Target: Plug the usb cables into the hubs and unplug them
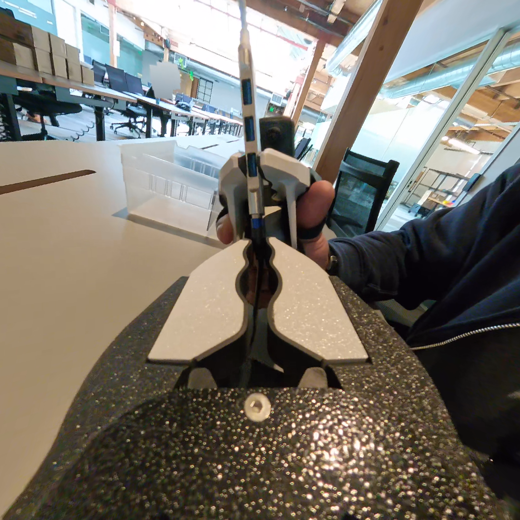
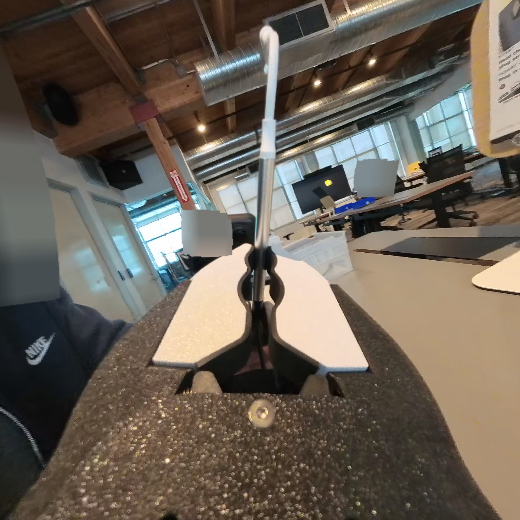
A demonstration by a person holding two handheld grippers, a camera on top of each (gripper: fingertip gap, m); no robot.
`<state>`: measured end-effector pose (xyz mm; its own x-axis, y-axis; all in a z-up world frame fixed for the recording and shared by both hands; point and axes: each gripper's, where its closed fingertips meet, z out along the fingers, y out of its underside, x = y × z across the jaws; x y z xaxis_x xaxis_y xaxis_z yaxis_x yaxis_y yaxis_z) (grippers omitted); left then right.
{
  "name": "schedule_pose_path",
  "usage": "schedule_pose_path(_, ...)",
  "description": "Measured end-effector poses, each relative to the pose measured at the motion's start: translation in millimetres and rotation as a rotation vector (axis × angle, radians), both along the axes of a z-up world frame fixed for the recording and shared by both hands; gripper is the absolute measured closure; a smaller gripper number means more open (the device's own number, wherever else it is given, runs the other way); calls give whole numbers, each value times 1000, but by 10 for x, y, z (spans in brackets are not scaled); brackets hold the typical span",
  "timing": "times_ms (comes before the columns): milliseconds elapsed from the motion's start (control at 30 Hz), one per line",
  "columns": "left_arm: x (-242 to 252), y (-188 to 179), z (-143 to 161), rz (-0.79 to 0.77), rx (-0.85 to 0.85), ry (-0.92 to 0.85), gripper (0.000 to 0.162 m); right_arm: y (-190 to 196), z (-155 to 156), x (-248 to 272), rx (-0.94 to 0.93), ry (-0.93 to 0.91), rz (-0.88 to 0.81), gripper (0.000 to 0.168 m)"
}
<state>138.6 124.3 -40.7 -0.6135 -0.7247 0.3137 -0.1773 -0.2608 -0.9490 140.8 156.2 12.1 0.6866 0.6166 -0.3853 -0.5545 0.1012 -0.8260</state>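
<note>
A slim white USB hub (image 1: 249, 112) with blue ports stands upright in the left wrist view. My right gripper (image 1: 253, 161) is shut on its lower part. A silver plug (image 1: 256, 201) with a black cable (image 1: 257, 233) meets the hub's bottom end; how deep it sits is hidden. My left gripper (image 1: 257, 244) is shut on that cable just below the plug. In the right wrist view, my right gripper (image 2: 260, 251) clamps the hub (image 2: 266, 197) edge-on. The hub's own white cable (image 2: 271, 84) rises above it.
A clear plastic bin (image 1: 168, 180) stands on the pale table (image 1: 70, 253) behind the grippers. A hand and dark sleeve (image 1: 422, 267) come in from the right, before a black chair (image 1: 363, 191). In the right wrist view a white flat object (image 2: 501, 275) lies on the grey table (image 2: 422, 309). One gripper's finger ends stand about 5 cm off the other's.
</note>
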Motion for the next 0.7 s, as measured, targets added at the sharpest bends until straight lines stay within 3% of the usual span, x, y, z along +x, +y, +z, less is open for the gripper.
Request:
schedule_pose_path(167,-13,31,-10,20,44,11,155,16,-5,-12,-26,-76,-50,160)
schedule_pose_path(500,-77,2,52,-101,-126,84,156,4,23,-37,-70,-188,-57,161)
schedule_pose_path(700,-54,-1,117,-75,-167,35,156,11,81,4,-81,-126,-116,161)
